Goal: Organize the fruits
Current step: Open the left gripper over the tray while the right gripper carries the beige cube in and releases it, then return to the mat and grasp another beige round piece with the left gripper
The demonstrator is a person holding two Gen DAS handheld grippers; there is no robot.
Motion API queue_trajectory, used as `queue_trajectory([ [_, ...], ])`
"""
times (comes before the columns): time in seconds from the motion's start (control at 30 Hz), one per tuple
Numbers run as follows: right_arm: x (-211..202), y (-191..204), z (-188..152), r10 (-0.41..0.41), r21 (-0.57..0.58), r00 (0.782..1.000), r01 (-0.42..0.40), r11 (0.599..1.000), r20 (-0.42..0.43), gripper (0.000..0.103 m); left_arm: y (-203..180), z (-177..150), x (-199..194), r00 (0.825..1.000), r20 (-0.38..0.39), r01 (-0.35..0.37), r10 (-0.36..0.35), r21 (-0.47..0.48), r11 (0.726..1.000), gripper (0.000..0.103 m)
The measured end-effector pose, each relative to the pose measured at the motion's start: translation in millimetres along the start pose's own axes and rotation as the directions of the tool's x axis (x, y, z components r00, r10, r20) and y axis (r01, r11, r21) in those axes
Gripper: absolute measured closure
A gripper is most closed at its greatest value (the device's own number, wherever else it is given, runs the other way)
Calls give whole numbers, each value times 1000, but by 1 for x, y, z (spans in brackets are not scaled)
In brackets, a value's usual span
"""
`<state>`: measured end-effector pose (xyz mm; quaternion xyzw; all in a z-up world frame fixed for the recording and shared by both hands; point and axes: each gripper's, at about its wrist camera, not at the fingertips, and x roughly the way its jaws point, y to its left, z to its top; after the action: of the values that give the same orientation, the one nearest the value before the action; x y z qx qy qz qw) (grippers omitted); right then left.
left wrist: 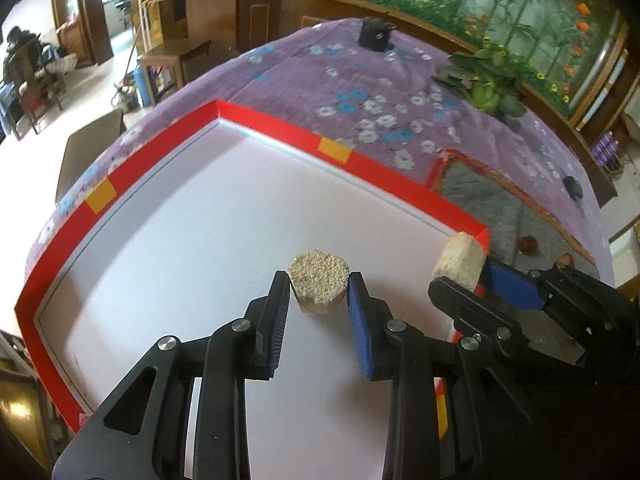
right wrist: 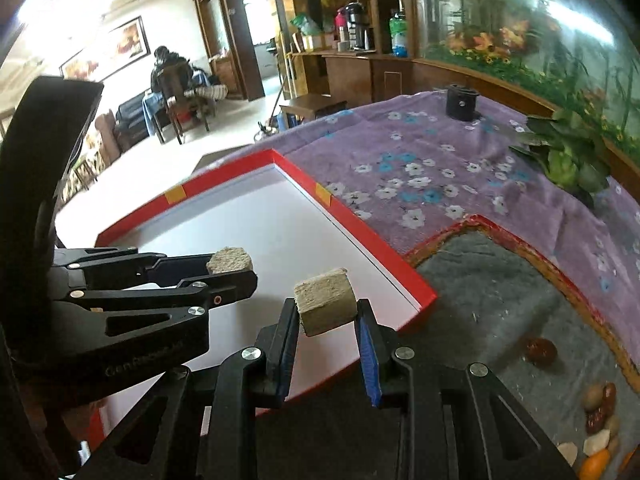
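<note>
My left gripper is shut on a tan grainy round piece and holds it above the white floor of a red-rimmed tray. My right gripper is shut on a second tan grainy block, held over the tray's right corner. Each gripper shows in the other's view: the right with its block, the left with its piece. Several small fruits lie on a grey mat at the right, with one dark red fruit apart.
A purple flowered cloth covers the table. A green potted plant stands at the back right and a black holder at the far edge. Beyond the table's left edge are the floor and chairs.
</note>
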<state>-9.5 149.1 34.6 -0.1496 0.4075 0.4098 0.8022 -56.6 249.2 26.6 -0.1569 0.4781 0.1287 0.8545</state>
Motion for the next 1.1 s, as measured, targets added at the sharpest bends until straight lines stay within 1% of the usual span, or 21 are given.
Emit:
queue_trajectory([
  [0.1,10,0,0,-6,-11,1000,6,1000,-23,76,5,1,4,1000,-11,-19,19,-11,1000,74],
  [0.17,15,1,0,-4,-15,1000,4,1000,-31,75,6,1,3,1000,-4,-24,24,-10,1000,67],
  [0.2,15,1,0,-7,-18,1000,7,1000,-30,75,6,1,3,999,3,-39,39,-10,999,61],
  [0.23,14,2,-1,-6,-20,1000,5,1000,-31,73,7,1,3,999,7,-47,47,-10,999,50],
  [0.27,13,4,-1,3,-21,1000,-4,1000,-30,69,8,1,3,999,10,-50,51,-15,999,46],
  [0.3,12,4,-1,5,-21,1000,-6,1000,-28,67,9,1,2,999,12,-52,53,-23,998,45],
  [0.37,7,4,-3,2,-20,1000,-3,1000,-14,60,11,2,0,998,17,-55,56,-30,998,45],
  [0.5,-10,1,-7,4,9,1000,-4,1000,18,59,10,0,-7,996,35,-82,83,-26,996,45],
  [0.6,-24,-7,-14,-4,44,999,2,999,37,58,4,-2,-16,996,56,-75,76,-20,997,45],
  [0.7,-39,-16,-23,-9,79,999,5,997,47,57,-7,-3,-26,995,80,-61,60,4,998,45],
  [0.83,-60,-27,-38,-48,104,997,41,994,67,56,-26,-8,-35,994,101,-39,34,46,998,43],
  [0.9,-71,-35,-46,-65,127,995,55,990,75,56,-40,-11,-38,995,102,-21,14,68,997,41],
  [1.0,-86,-49,-61,-86,168,993,71,983,82,56,-61,-14,-40,995,99,4,-14,104,995,41],
  [1.1,-99,-62,-77,-133,191,988,116,975,74,56,-82,-16,-39,995,92,24,-37,140,990,41],
])
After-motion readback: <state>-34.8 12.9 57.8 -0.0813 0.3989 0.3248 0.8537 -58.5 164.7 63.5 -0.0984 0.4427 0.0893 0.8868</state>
